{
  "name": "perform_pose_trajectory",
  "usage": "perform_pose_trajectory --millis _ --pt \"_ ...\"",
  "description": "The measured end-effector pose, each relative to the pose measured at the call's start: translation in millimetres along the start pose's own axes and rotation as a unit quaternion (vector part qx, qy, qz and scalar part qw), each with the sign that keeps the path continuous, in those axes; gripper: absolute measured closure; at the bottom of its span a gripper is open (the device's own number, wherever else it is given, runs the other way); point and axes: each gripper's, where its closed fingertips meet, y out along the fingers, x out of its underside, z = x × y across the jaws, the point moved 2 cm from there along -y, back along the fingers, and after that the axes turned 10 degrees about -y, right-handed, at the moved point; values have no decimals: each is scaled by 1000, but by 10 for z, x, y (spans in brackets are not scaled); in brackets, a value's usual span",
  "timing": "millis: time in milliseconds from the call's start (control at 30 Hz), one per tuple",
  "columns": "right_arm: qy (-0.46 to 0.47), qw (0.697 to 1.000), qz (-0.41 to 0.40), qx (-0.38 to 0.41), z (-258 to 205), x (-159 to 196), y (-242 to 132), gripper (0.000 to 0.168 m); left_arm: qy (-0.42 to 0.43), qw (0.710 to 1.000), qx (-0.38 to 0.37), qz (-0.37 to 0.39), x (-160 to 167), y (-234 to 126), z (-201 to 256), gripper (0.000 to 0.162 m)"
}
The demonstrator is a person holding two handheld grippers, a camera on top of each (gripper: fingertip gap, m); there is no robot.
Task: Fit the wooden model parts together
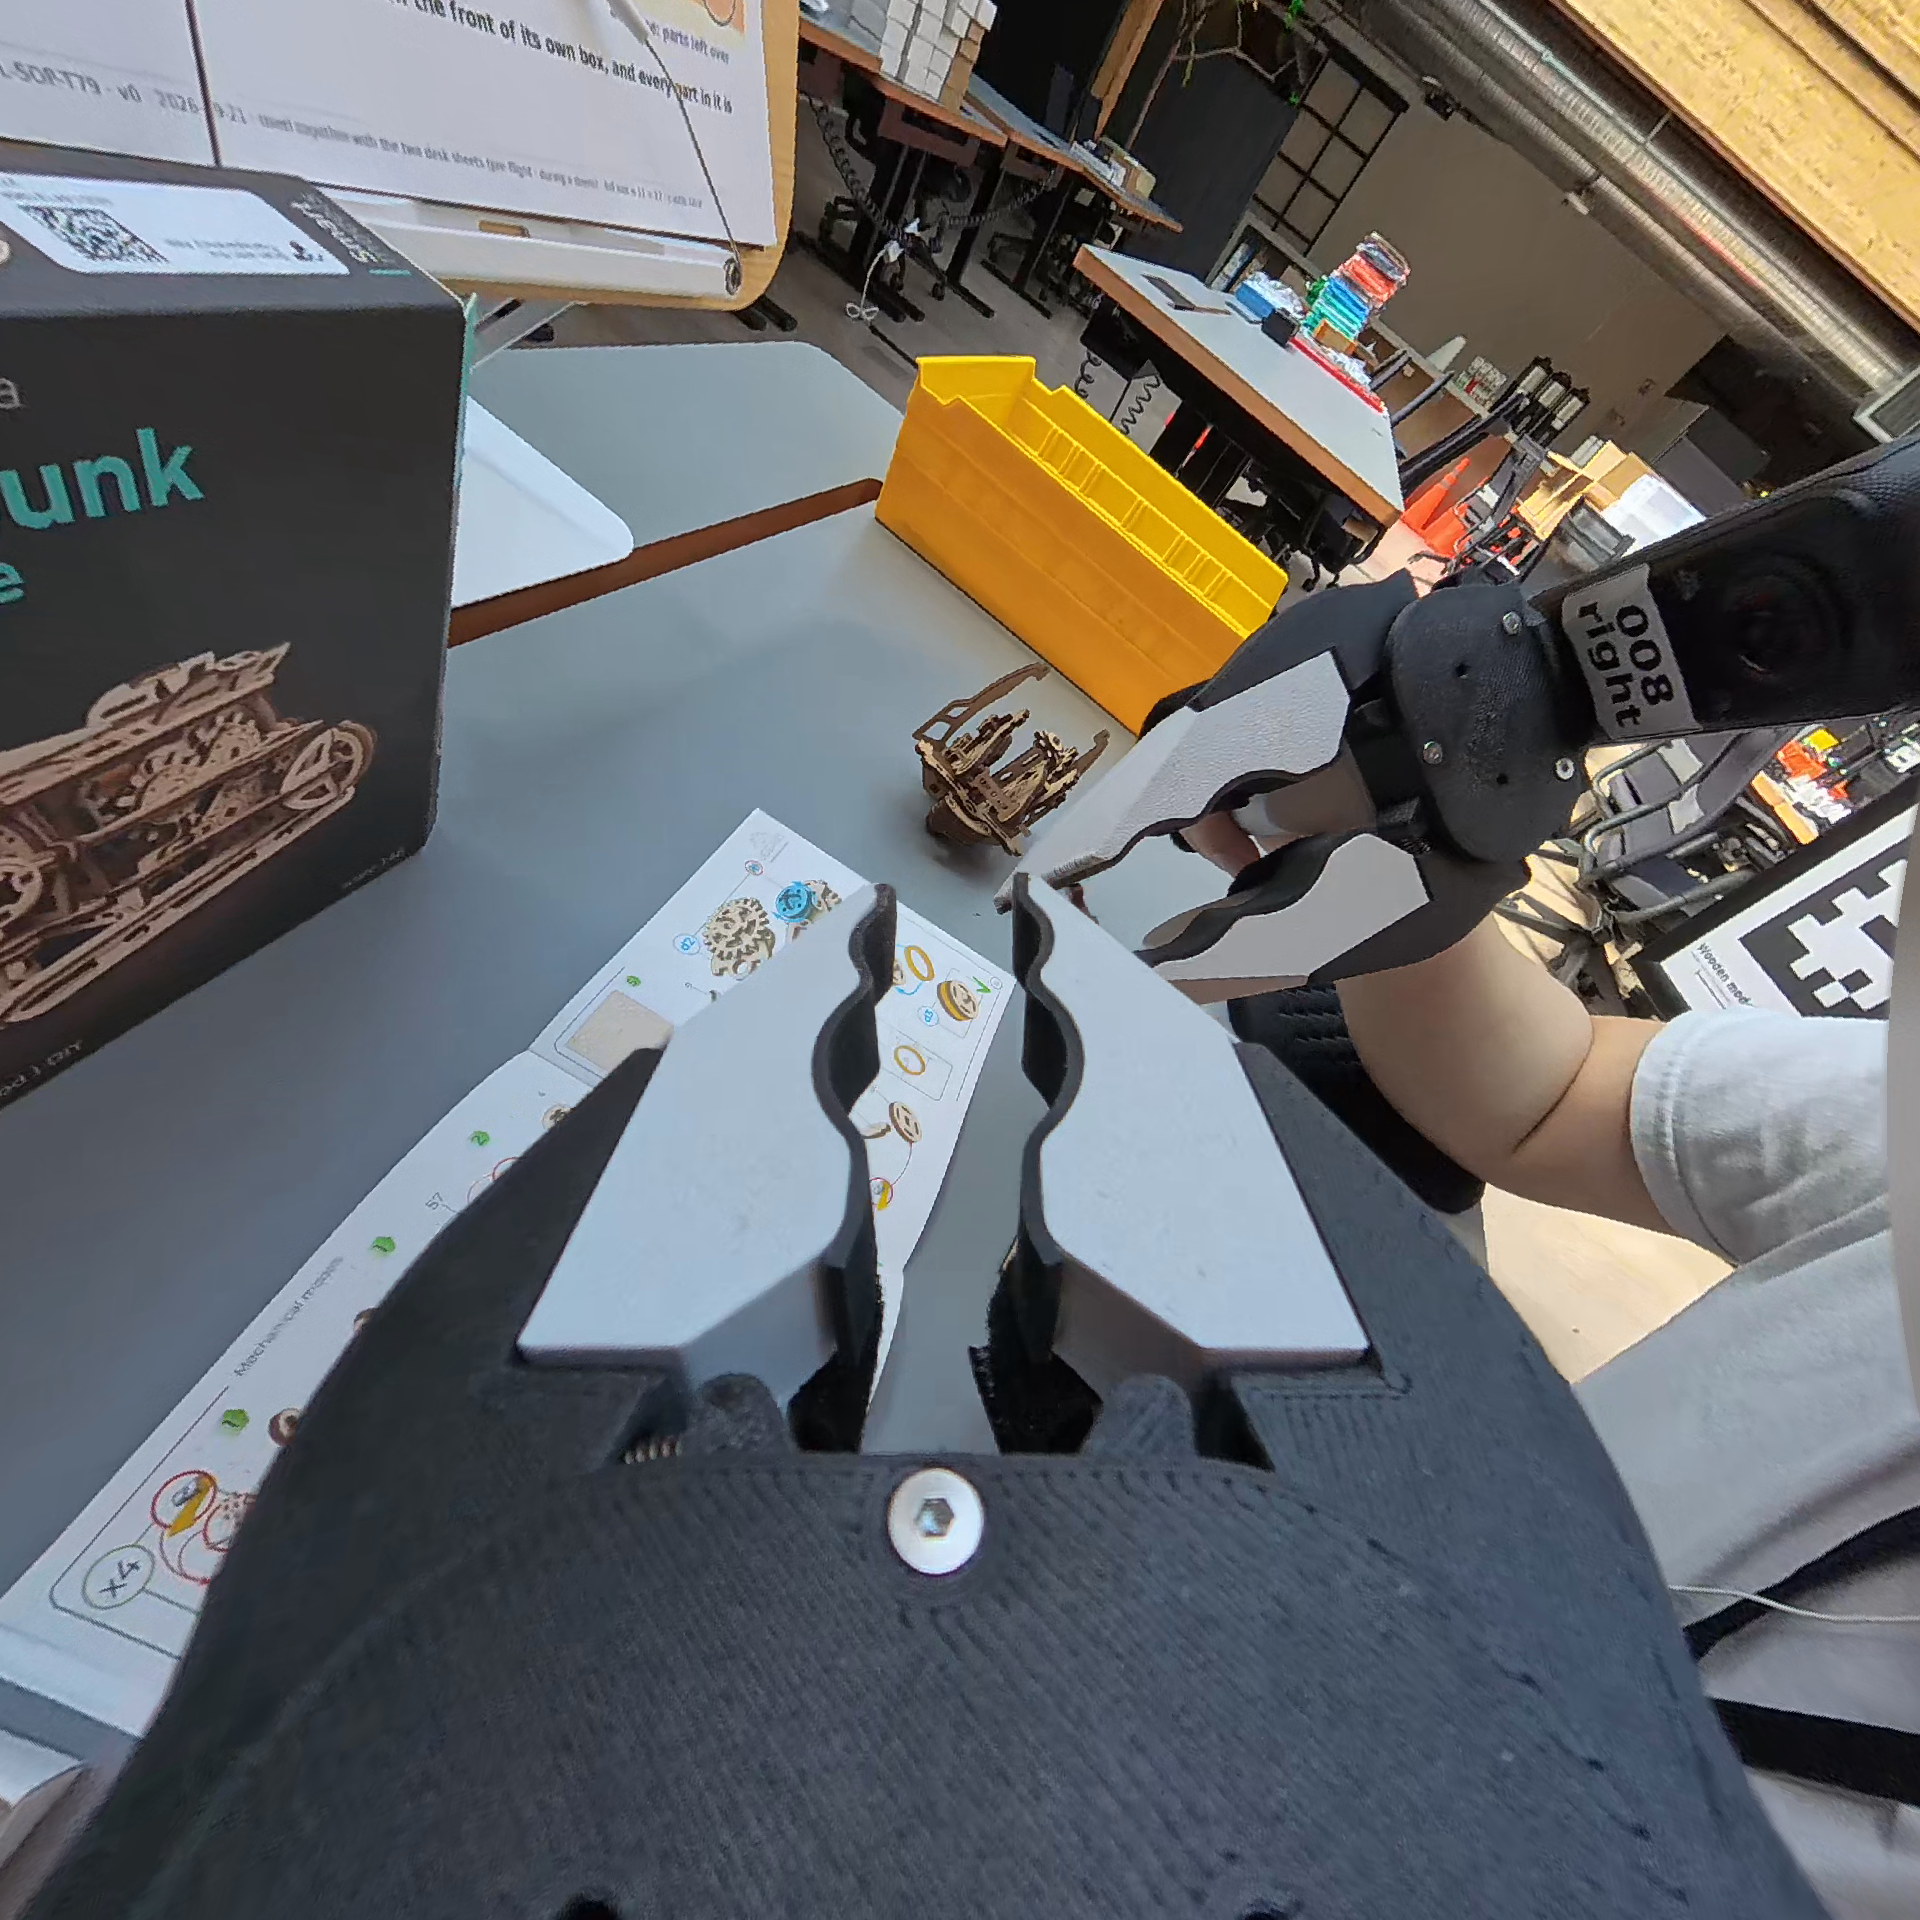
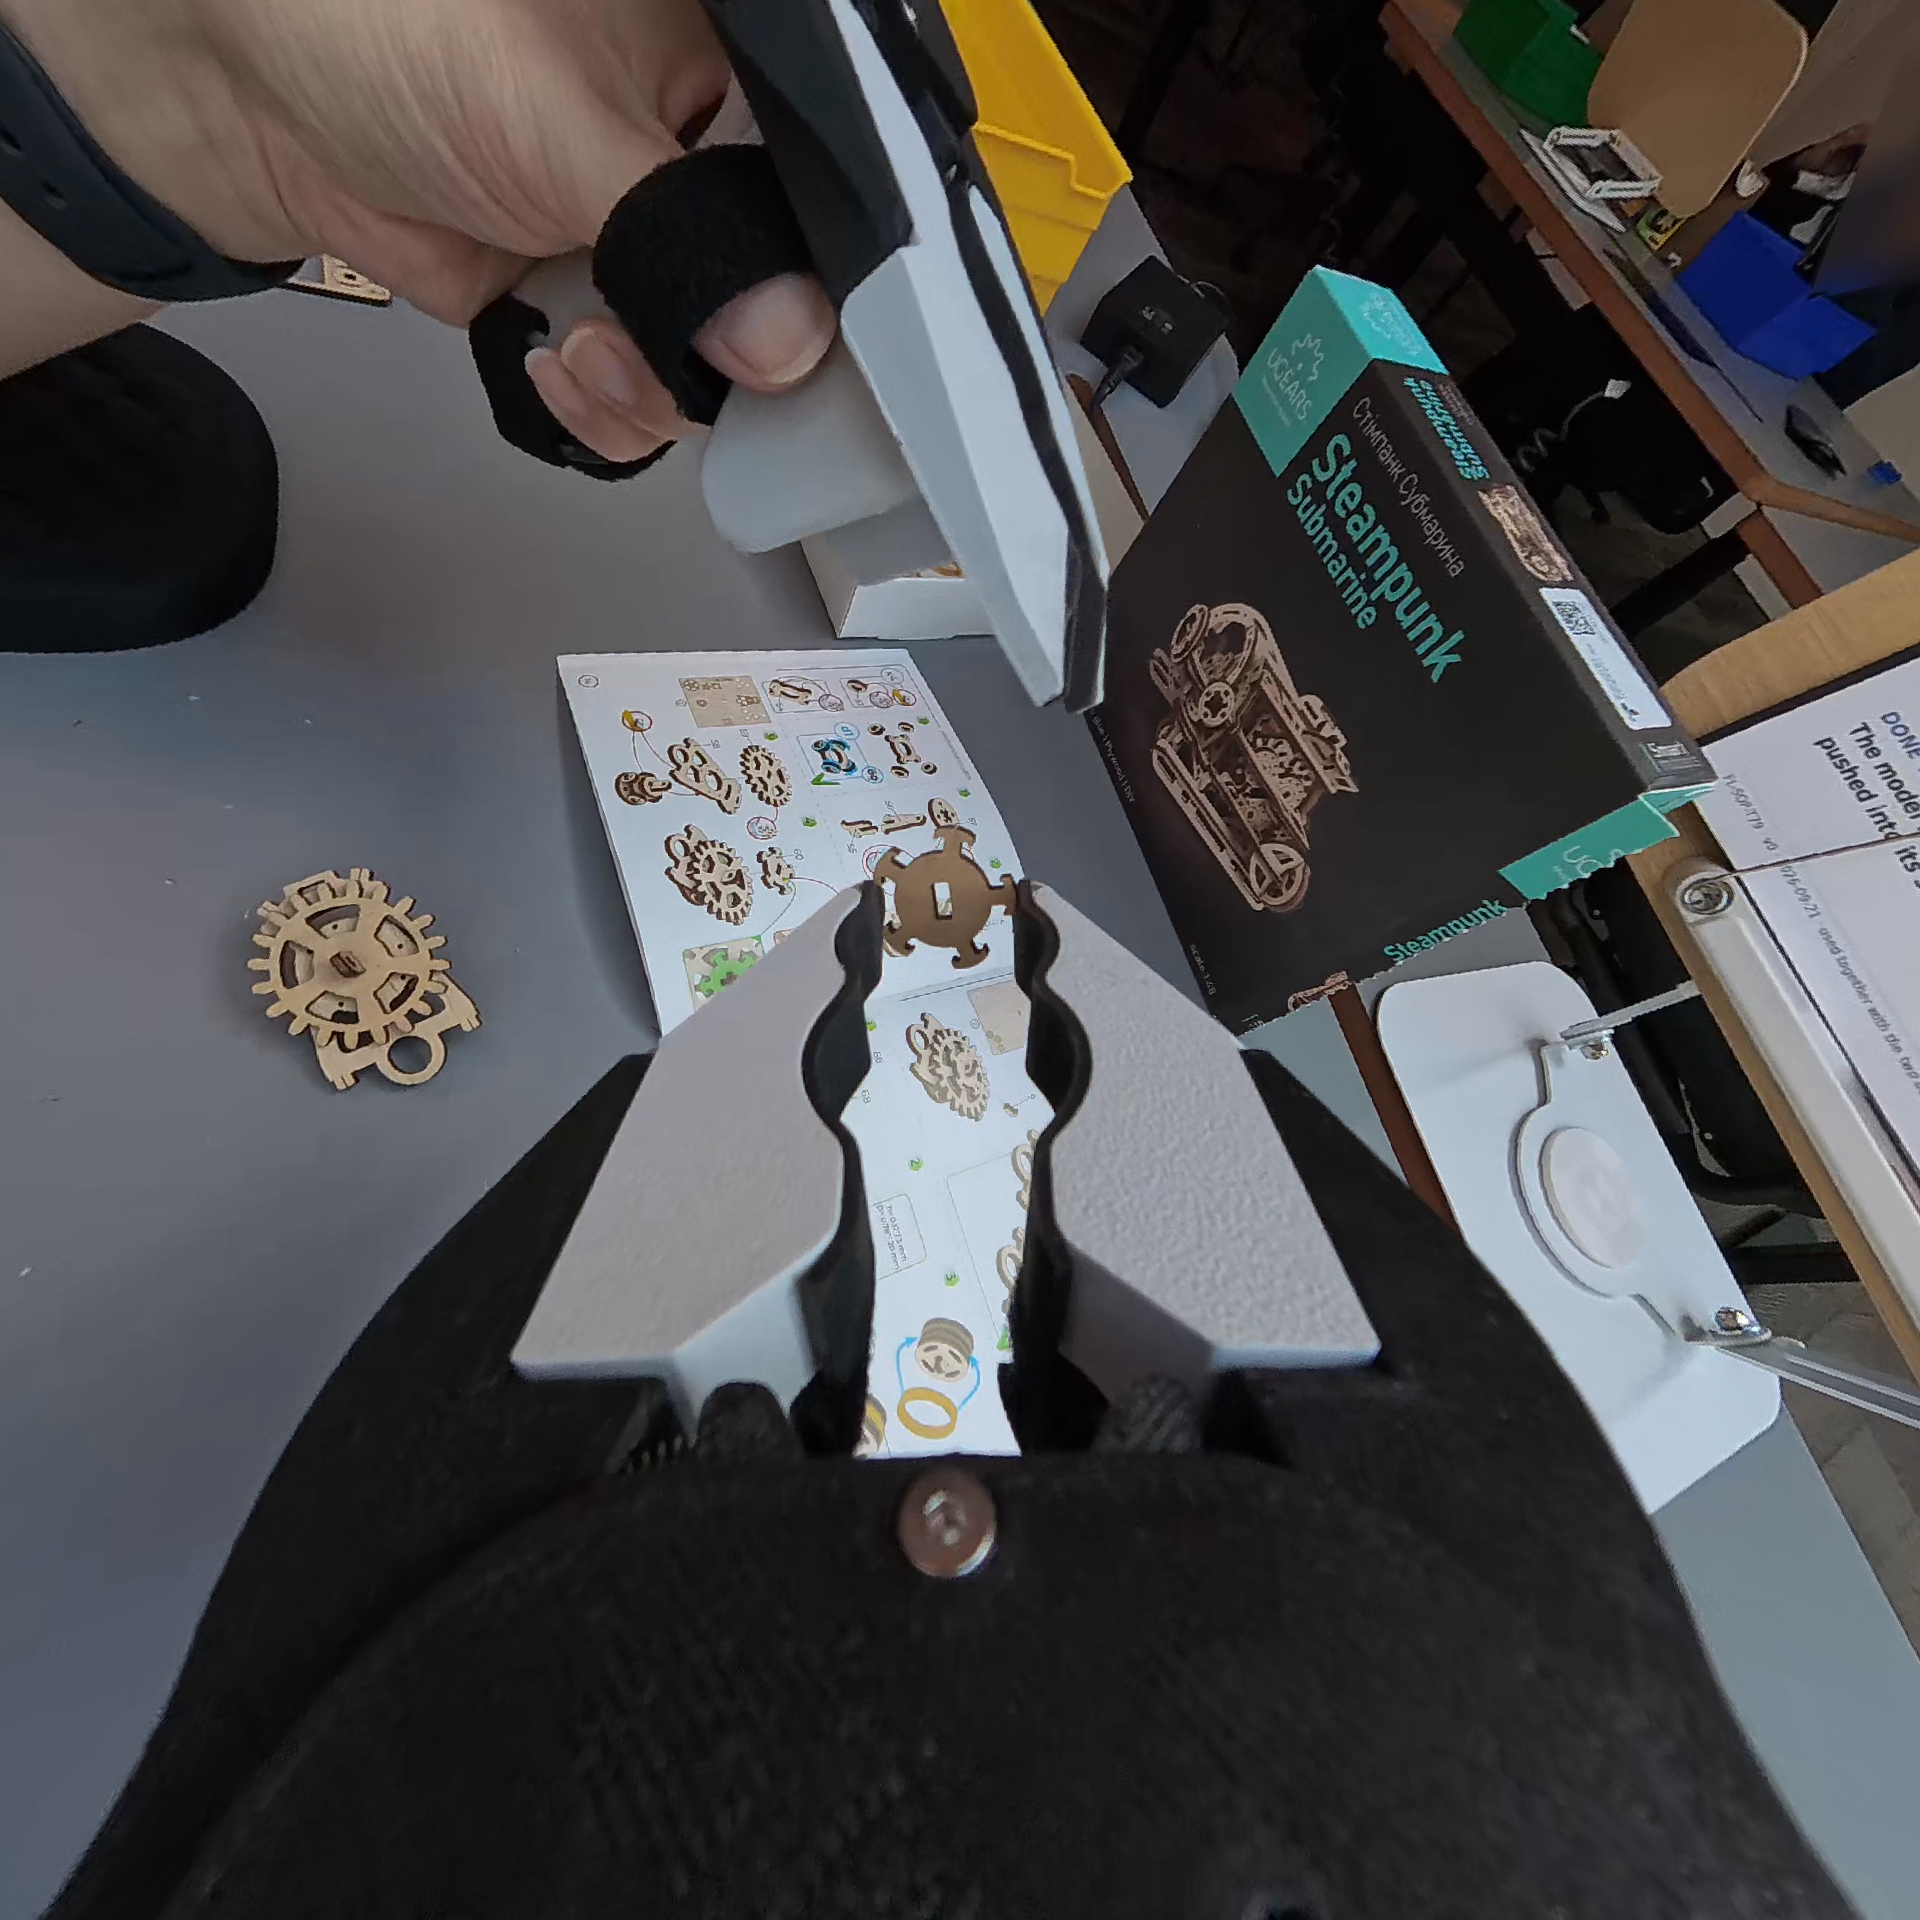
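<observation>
My right gripper (image 2: 945, 896) is shut on a small notched wooden disc (image 2: 940, 920), held by its edges above the instruction sheet (image 2: 748, 790). A flat wooden gear assembly (image 2: 353, 977) lies on the grey table to its left. My left gripper (image 1: 956, 902) is open and empty, hovering over the same sheet (image 1: 727, 1039). A part-built wooden model (image 1: 997, 769) stands just beyond its tips. The right gripper (image 1: 1091, 914) shows close to the right of the left fingertips. The left gripper (image 2: 1049, 665) hangs above the sheet in the right wrist view.
A black model box (image 1: 208, 623) stands at the left and shows again in the right wrist view (image 2: 1351, 675). A yellow bin (image 1: 1081, 551) sits behind the model. A white stand base (image 2: 1579, 1195) is at the right, and a small white box (image 2: 894, 603) lies behind the sheet. One gripper's finger ends stand about 4 centimeters off the other's. It is some 15 centimeters from my right tips to the flat wooden gear assembly (image 2: 353, 977). My right tips are roughly 20 centimeters from the part-built wooden model (image 1: 997, 769).
</observation>
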Motion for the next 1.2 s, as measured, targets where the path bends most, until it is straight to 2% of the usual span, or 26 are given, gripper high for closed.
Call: perform_pose_trajectory --millis 567,700,800,1133,1200 --pt "-16 1000 -10 20 0 -9 63 144 -12 998 -21 -58 212 186 -48 136" --pt "-22 999 -12 20 -21 -25 79 144 -7 997 -24 -79 290 236 -54 147" --pt "-28 999 -14 23 -23 -29 79 144 -9 996 -14 -84 315 254 -40 162" --pt "-34 999 -26 25 -28 13 105 144 -30 997 0 -66 254 208 -49 162" --pt "-33 999 -25 25 -26 11 105 144 -40 997 21 -63 230 192 5 150"
